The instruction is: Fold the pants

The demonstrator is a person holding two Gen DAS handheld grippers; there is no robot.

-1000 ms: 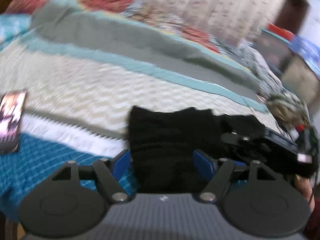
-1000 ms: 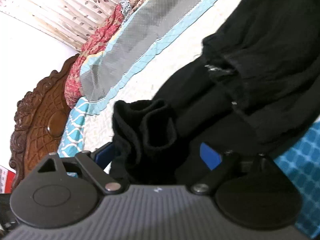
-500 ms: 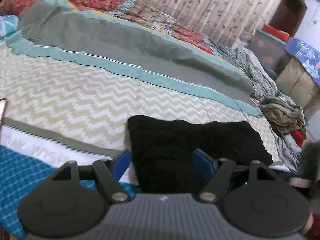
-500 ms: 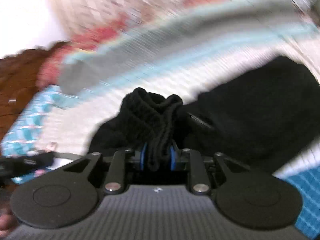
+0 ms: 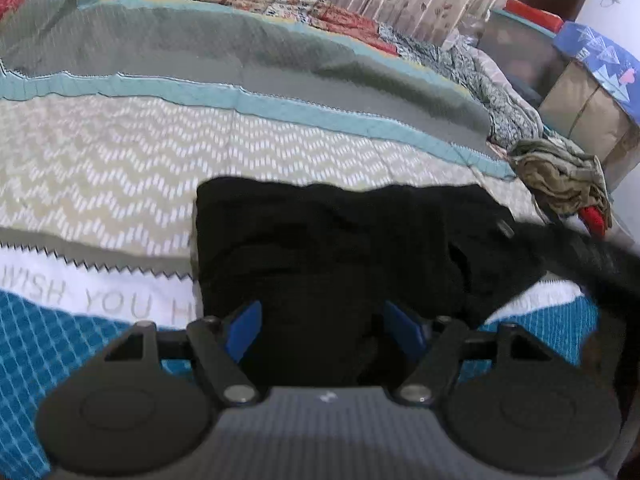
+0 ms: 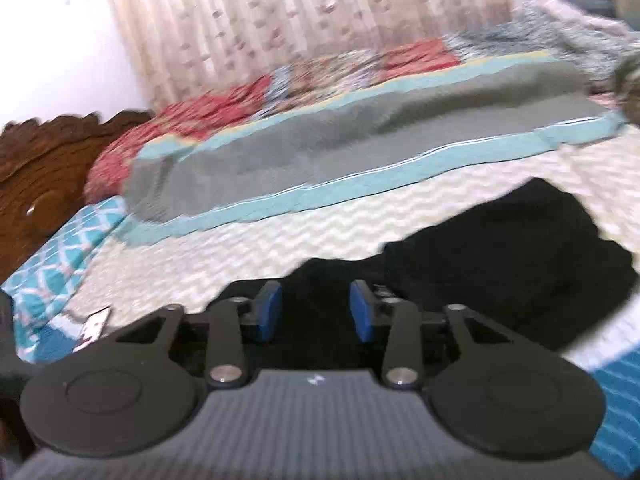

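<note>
Two tongs are facing the black pants (image 5: 340,248) on the bed (image 5: 120,168): my left tongs (image 5: 320,320) are hanging released over them; whether my right tongs (image 6: 315,312) are grasping cloth, I cannot tell.

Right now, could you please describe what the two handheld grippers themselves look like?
They look alike. The left gripper and right gripper each have a grey ribbed body with a small white mark at its front edge, two round black discs beside it, and black link arms on silver pivot pins. The jaws carry flat blue pads. No cables, hands or sleeves show clearly.
</note>
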